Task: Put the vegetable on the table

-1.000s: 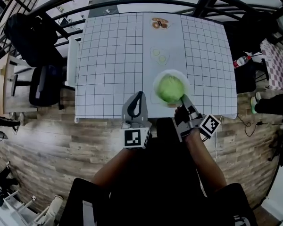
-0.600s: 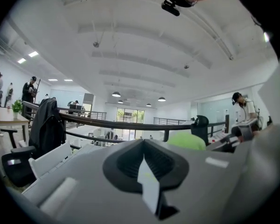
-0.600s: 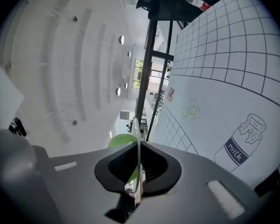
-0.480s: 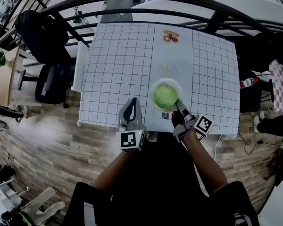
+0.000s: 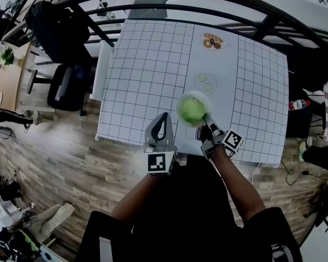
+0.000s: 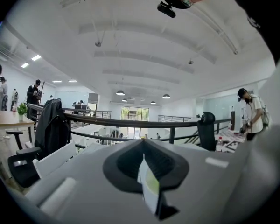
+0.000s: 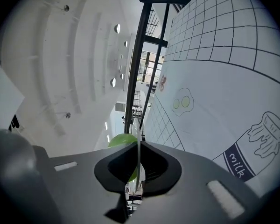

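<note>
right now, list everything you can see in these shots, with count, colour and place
table: 1, white with black grid, middle of the head view
plate: 1, white, over the table's near part, rim in the right claw
vegetable: 1, green, round, on the plate
egg drawing: 1, pale, printed mid table
brown drawing: 1, printed at the far end of the table
milk drawing: 1, white and blue, printed near the right claw
office chair: 1, black, left of the table
railing: 1, black, beyond the table
left claw: 1, grey, shut, empty, at the table's near edge
right claw: 1, grey, shut on the plate rim
</note>
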Demonstrator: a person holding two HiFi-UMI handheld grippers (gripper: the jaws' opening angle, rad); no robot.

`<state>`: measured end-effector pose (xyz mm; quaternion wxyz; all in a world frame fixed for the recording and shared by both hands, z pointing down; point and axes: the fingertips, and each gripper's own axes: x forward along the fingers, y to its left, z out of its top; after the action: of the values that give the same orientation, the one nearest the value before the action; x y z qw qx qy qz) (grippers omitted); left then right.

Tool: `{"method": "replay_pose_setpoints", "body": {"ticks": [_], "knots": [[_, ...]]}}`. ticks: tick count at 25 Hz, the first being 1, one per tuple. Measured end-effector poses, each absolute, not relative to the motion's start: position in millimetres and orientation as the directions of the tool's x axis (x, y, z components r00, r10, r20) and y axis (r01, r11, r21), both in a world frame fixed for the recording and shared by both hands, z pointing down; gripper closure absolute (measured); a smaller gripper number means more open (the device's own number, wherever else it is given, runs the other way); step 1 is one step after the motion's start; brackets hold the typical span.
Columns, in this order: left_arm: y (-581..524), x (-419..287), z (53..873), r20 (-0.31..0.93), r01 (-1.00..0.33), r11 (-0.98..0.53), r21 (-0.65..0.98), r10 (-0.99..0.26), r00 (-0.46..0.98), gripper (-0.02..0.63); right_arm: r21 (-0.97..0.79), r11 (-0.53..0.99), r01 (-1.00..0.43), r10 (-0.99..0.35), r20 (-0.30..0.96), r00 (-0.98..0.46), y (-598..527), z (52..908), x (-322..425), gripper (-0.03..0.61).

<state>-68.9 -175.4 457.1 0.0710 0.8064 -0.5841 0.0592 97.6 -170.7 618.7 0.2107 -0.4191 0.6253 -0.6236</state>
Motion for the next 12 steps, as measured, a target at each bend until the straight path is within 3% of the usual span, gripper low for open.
{"method": "replay_pose_setpoints", "body": {"ticks": [4,10,12], "knots": [[-182,-74,455,0.166,-0.956,-0.294,0.02,-0.942,0.293,0.606,-0.969,-0.091,-0.228,-0.788,0.21,-0.579,-180,634,90,0.569],[-183,-76,446,0.146,-0.957,-0.29,0.024,-0.946,0.29,0.604,-0.955,-0.142,-0.26,-0.774,0.271,-0.572,-184,661,92,0.569],[-181,-78,446,0.156,-0.959,-0.284,0.023,-0.946,0.284,0.604,-0.964,-0.088,-0.249,-0.78,0.223,-0.585,-191,663,88,0.568]]}}
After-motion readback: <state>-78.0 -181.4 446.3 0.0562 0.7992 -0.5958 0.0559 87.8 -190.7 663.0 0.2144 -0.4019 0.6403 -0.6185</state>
